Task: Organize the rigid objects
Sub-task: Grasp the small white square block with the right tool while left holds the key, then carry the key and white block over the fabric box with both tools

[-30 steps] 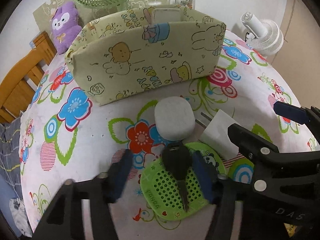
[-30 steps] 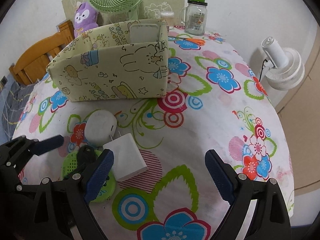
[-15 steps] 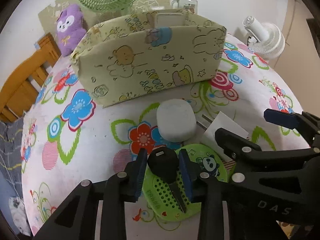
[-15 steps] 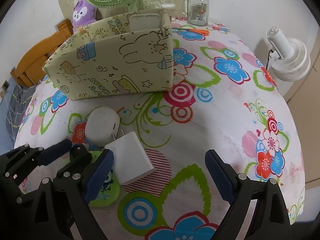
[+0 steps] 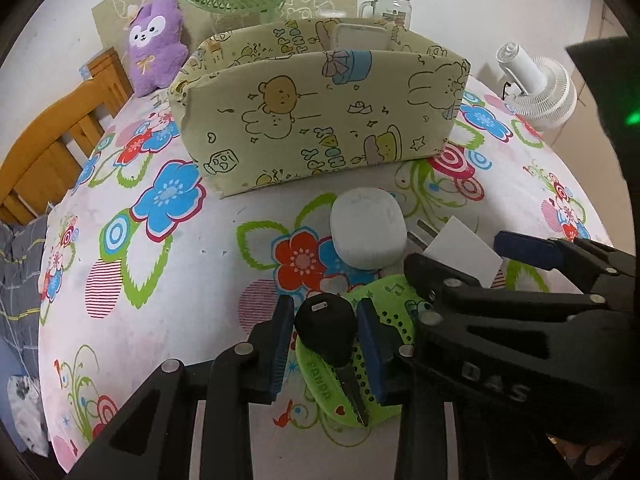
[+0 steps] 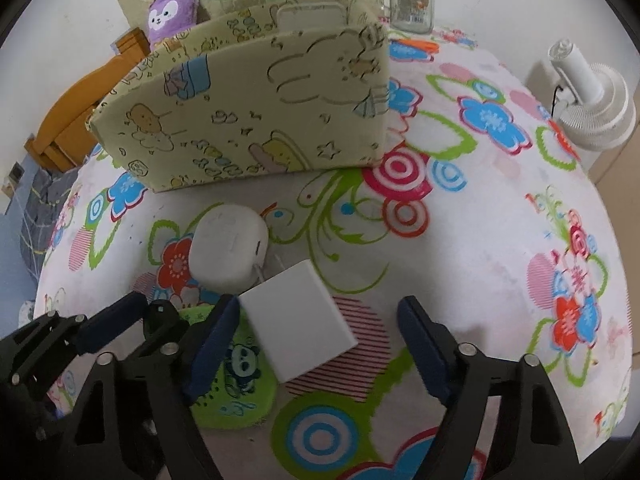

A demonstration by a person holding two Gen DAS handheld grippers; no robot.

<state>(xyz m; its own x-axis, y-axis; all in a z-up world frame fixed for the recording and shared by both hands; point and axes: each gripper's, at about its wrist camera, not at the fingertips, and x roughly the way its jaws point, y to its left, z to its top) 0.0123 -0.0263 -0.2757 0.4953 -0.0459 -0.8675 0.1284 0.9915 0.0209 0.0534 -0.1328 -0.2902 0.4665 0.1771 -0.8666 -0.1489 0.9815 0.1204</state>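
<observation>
The black key [image 5: 326, 330] lay on the green panda disc [image 5: 362, 364], and the left claw [image 5: 325, 344] had closed from wide apart a second before until both blue pads pressed the key head; the grip looked made, so lifting seemed next. The right claw [image 6: 316, 344] stayed wide apart around the white charger [image 6: 298, 320], not touching it. Just beyond lay the white rounded case [image 5: 367, 227], then the cartoon-printed storage box [image 5: 320, 120] on the flowered bench [image 5: 168, 264].

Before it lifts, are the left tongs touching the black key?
Touching. In the left wrist view, both blue pads of the left tongs press the black key head's sides, no gap showing.
</observation>
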